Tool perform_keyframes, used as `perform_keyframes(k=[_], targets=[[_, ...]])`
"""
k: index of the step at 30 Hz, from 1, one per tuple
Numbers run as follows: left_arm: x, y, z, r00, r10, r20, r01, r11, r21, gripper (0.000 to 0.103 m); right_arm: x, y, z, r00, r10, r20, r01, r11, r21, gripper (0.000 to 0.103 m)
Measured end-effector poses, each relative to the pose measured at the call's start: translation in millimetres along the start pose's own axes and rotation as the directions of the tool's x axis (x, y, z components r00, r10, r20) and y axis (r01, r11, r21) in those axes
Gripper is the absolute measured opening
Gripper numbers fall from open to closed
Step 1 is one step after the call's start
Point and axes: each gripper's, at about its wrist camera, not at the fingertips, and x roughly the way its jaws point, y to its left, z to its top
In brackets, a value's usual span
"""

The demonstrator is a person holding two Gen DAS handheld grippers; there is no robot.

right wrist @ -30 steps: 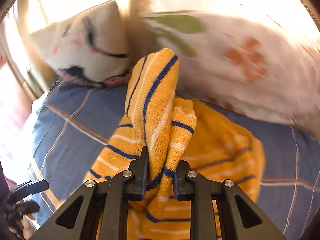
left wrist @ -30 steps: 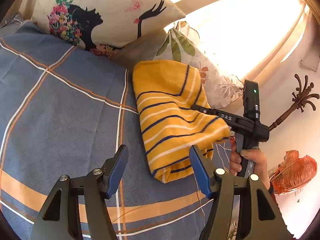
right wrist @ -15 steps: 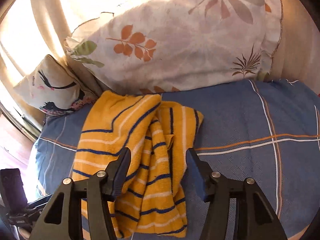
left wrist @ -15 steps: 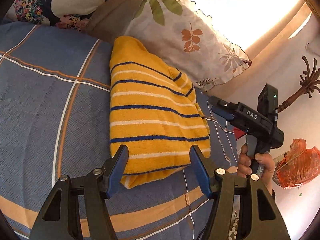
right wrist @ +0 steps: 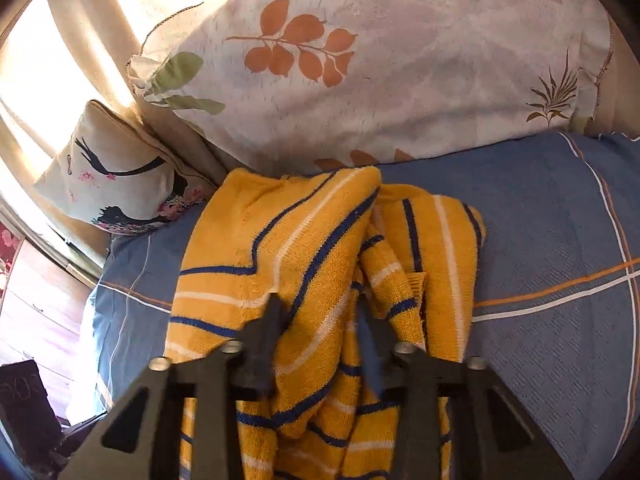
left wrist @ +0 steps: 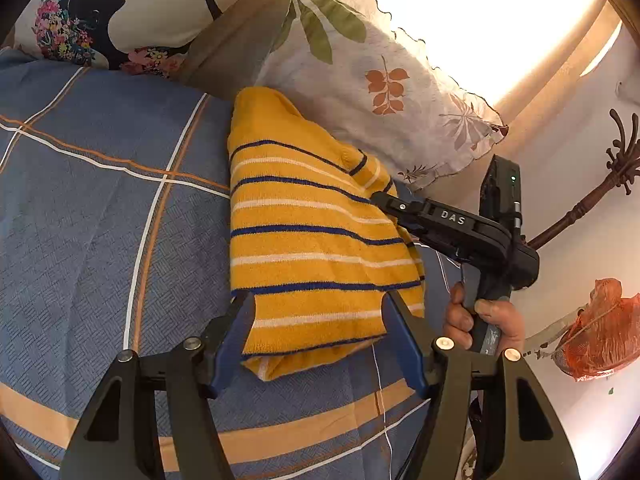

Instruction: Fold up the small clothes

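Striped sweater (left wrist: 316,240) lies on the bedspread (left wrist: 100,220), already doubled into a narrow stack; its far end touches the leaf pillow (left wrist: 384,80). Left gripper (left wrist: 320,344) stands wide open, empty, its fingers straddling the near hem. Right gripper (right wrist: 320,344) is partly open over bunched folds at the stack's right edge, gripping nothing that can be made out. Judged remaining: tidy that loose edge, then a final crosswise fold. Open bedspread lies left of the left gripper; the pillow blocks ahead.

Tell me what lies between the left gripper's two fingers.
In the left wrist view, the left gripper is open, with the near end of the yellow striped garment between its fingers.
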Motion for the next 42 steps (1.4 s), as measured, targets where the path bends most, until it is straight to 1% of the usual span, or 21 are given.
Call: perform_keyframes(k=[3,5,7,9,13,14,16,18,19,20,22,24,26,28,29,30,31,35,36,39,42], targets=[[4,-1,7,1.000,-0.013,0.000,0.013,1.000,-0.017,0.065,-12,-3,3,0.993,0.113,0.013,-0.114,0.993,0.017,0.014],[6,-7,13,1.000,-0.024,0.001,0.024,1.000,-0.006,0.065,-27,-2,8,0.992,0.119,0.042,-0.118,0.993,-0.017,0.012],[10,-15,20,1.000,-0.021,0.004,0.021,1.000,0.017,0.065,-41,-4,11,0.995,0.081,0.064,-0.078,0.996,-0.048,0.009],[19,-24,26,1.000,-0.022,-0.004,0.022,0.999,0.042,0.067,-51,-14,13,0.996,0.007,0.087,-0.003,0.999,-0.043,0.001],[50,-39,32,0.998,0.014,-0.055,-0.010,0.997,0.079,0.067,-52,-49,16,0.987,-0.139,0.080,0.137,0.990,0.030,0.001],[56,-40,31,0.998,0.020,-0.066,-0.015,0.997,0.078,0.067,-52,-56,14,0.989,-0.132,0.070,0.129,0.990,0.047,0.002],[62,-39,27,0.998,0.025,-0.063,-0.021,0.997,0.068,0.067,-54,-60,6,0.999,0.007,0.053,-0.010,0.998,0.063,0.004],[58,-37,24,0.999,0.007,-0.045,-0.005,0.998,0.060,0.067,-59,-56,-1,0.993,0.101,0.066,-0.105,0.992,0.066,0.005],[54,-35,23,0.999,-0.003,-0.038,0.005,0.999,0.051,0.067,-63,-50,-4,0.990,0.120,0.080,-0.124,0.991,0.050,0.009],[50,-33,21,0.999,-0.011,-0.032,0.012,0.999,0.040,0.067,-66,-45,-6,0.987,0.135,0.091,-0.139,0.990,0.035,0.021],[42,-28,19,1.000,-0.009,-0.015,0.009,1.000,0.023,0.067,-68,-32,-11,0.978,0.182,0.098,-0.185,0.983,0.017,0.053],[32,-23,16,1.000,0.011,0.003,-0.011,1.000,0.021,0.067,-60,-24,-13,0.983,0.164,0.077,-0.165,0.986,0.010,0.059],[25,-20,13,0.999,0.028,0.022,-0.029,0.999,0.018,0.067,-46,-17,-16,0.993,0.111,0.044,-0.112,0.994,0.009,0.059],[23,-16,13,0.999,0.034,0.034,-0.034,0.999,0.001,0.068,-25,-17,-17,0.993,0.118,0.013,-0.118,0.992,0.038,0.058],[22,-13,13,0.999,0.034,0.033,-0.033,0.999,-0.013,0.068,-12,-18,-17,0.989,0.147,-0.006,-0.146,0.987,0.063,0.056],[24,-13,13,0.999,0.034,0.027,-0.034,0.999,-0.028,0.068,-1,-18,-18,0.984,0.179,-0.024,-0.176,0.980,0.088,0.036],[24,-13,14,0.999,0.032,0.021,-0.032,0.999,-0.036,0.068,6,-16,-19,0.982,0.184,-0.037,-0.180,0.979,0.099,0.027],[17,-25,22,0.998,0.037,0.046,-0.038,0.999,0.017,0.068,-26,-18,-13,0.980,0.192,0.057,-0.196,0.978,0.070,0.017],[16,-27,25,0.998,0.041,0.051,-0.043,0.999,0.030,0.068,-37,-21,-11,0.982,0.169,0.089,-0.175,0.983,0.063,0.011],[24,-30,34,0.998,0.040,0.038,-0.041,0.998,0.043,0.070,-64,-40,-2,0.981,0.116,0.155,-0.130,0.988,0.084,0.006],[50,-30,37,0.999,0.048,-0.019,-0.046,0.997,0.060,0.071,-63,-54,-3,0.990,0.044,0.134,-0.059,0.992,0.108,0.006]])
